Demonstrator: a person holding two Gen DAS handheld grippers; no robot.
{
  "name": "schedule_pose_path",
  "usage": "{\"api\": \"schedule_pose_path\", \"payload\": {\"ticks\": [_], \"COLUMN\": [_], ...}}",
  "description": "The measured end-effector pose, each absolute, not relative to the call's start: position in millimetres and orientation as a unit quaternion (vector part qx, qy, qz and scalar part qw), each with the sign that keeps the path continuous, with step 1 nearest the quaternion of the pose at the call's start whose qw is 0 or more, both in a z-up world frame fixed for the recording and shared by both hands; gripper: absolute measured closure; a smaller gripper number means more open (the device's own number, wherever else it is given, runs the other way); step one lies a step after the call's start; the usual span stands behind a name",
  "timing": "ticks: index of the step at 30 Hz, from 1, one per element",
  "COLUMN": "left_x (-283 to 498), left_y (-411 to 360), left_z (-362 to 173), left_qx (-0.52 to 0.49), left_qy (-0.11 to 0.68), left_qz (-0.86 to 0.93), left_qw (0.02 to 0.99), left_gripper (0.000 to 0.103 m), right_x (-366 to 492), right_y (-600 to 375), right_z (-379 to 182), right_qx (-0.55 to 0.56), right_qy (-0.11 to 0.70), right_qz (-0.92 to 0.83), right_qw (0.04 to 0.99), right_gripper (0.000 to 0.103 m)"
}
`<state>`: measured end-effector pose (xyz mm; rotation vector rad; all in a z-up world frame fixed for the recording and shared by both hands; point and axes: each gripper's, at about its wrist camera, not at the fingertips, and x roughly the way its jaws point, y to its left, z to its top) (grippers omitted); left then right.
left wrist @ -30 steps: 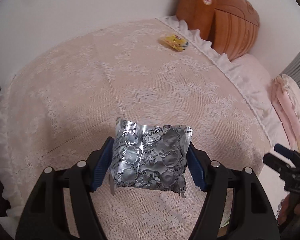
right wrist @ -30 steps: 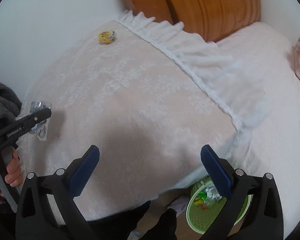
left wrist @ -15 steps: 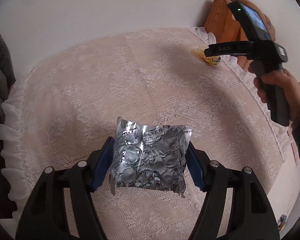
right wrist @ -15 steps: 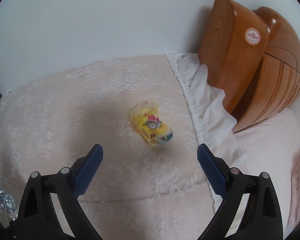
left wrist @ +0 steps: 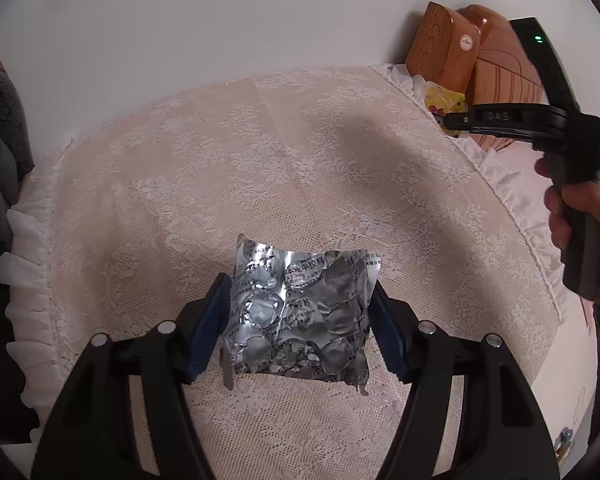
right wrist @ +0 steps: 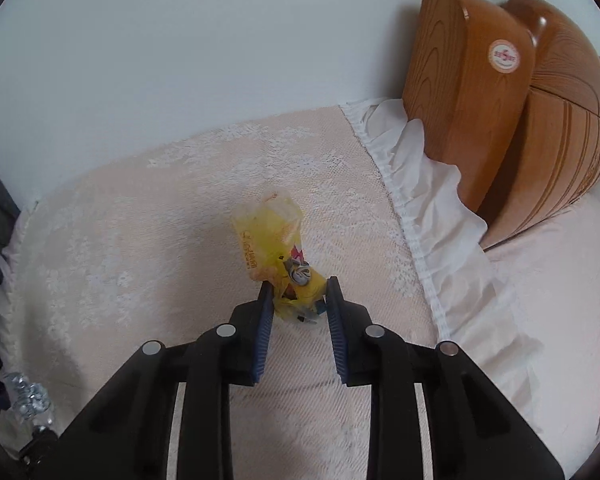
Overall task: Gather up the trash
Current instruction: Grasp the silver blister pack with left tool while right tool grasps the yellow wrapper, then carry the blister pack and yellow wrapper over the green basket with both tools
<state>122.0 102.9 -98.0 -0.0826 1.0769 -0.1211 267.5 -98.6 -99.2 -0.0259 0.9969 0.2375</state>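
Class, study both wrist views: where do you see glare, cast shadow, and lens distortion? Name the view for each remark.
Left wrist view: the foil blister pack glints; a soft shadow lies on the lace cover; the cover's edge bows. Right wrist view: the wooden headboard shows a bright highlight; the yellow wrapper looks sharp; dark corners ring the fisheye frame.

Crinkled shiny silver foil blister pack (left wrist: 300, 312) between the left jaws; glossy yellow plastic wrapper (right wrist: 278, 248) between the right jaws; matt lace cloth (left wrist: 284, 168) beneath both.
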Motion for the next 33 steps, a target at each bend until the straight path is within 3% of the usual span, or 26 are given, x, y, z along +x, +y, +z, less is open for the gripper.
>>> {"api": "schedule_pose_path", "payload": {"ticks": [8, 16, 33], "left_x": [77.6, 28.7, -12.7], "left_y": [63.5, 19.3, -59.1], "left_z": [-81.9, -73.3, -76.9], "left_qx": [-0.018, 0.020, 0.082], "left_qy": [0.522, 0.524, 0.523], "left_qz": [-0.106, -0.148, -0.215], "left_qw": [0.846, 0.838, 0.821], "left_gripper": [0.038, 0.038, 0.038], "right_x": [137.8, 8.8, -66.2], "right_y": [-142.9, -168.4, -233.8], "right_z": [-81.0, -95.1, -114.4], "right_qx": [0.073, 0.084, 0.125], "right_qy": [0.476, 0.505, 0.498], "right_qz": [0.116, 0.075, 0.022], "right_qw": [0.869, 0.856, 0.858], "right_gripper": [0.076, 0.075, 0.073]}}
